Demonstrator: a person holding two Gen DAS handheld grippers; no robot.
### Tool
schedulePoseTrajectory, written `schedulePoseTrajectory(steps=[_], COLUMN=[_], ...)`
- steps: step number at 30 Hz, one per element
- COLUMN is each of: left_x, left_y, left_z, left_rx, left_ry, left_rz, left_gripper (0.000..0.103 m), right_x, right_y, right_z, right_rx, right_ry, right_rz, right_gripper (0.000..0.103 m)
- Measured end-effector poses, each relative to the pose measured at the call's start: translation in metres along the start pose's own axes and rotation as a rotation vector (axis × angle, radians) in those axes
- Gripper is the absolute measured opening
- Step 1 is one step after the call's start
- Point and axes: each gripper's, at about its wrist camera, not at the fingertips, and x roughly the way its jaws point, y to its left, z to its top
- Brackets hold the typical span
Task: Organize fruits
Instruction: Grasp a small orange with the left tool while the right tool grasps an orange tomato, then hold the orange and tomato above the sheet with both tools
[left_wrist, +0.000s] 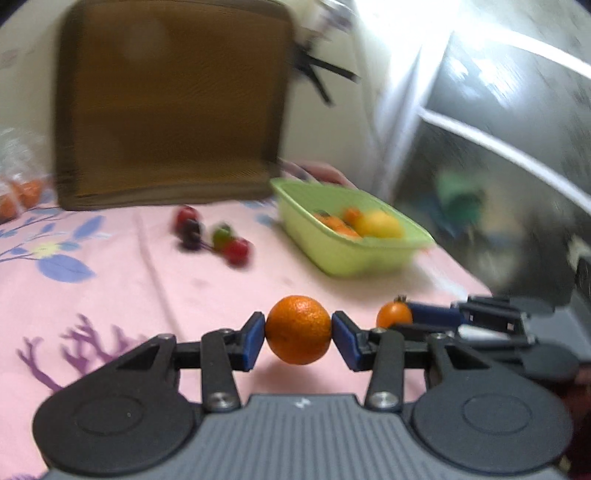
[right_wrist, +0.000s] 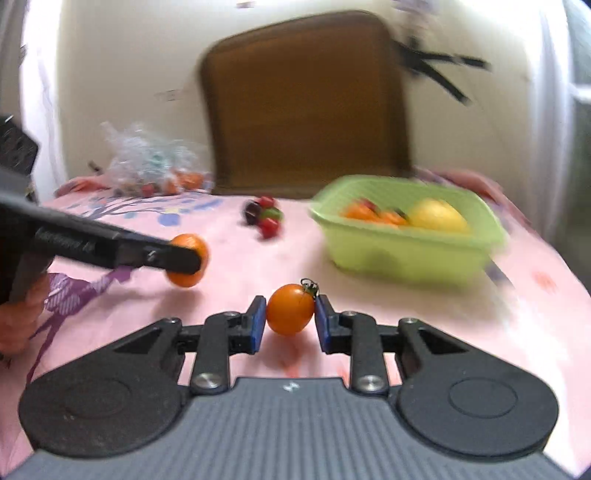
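Two fruits are in your grip, the left gripper (left_wrist: 298, 329) clamped on the mandarin (left_wrist: 298, 329) and the right gripper (right_wrist: 290, 309) pinching the orange tomato (right_wrist: 290, 309), so carry both toward the green basket (right_wrist: 406, 254) at one o'clock and release above its fruit.

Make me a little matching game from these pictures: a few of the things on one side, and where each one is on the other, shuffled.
Things:
1. mandarin
2. orange tomato
3. yellow fruit
4. small cluster of red, dark and green fruits

Places:
A. inside the green basket
B. loose on the pink cloth
C. held in the right gripper
D. held in the left gripper

Pairs: 1-D, 2-C, 3-A, 4-B
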Motion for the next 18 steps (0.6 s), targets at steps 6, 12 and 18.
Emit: schedulePoseTrajectory(steps=[6,12,18], left_x=[0.01,0.014,0.013], left_y=[-0.05,-0.074,-0.079], left_z=[-0.014,-0.018,-0.018], left_rx=[0.127,0.179,0.191], left_ry=[0.055,0.068,0.059], left_rz=[-0.017,0.021,0.08], left_gripper=[0.04,0.041,0.049], right_x=[-0.021,-0.023,-0.024], right_y=[-0.012,-0.017,-0.019], right_z=[-0.02,-0.027,-0.032], right_rx=[0.069,0.088,0.098], right_ry=[-0.002,-0.012,-0.019], right_rz=[-0.039,-0.024,-0.012], right_gripper=[0.031,0.032,0.033])
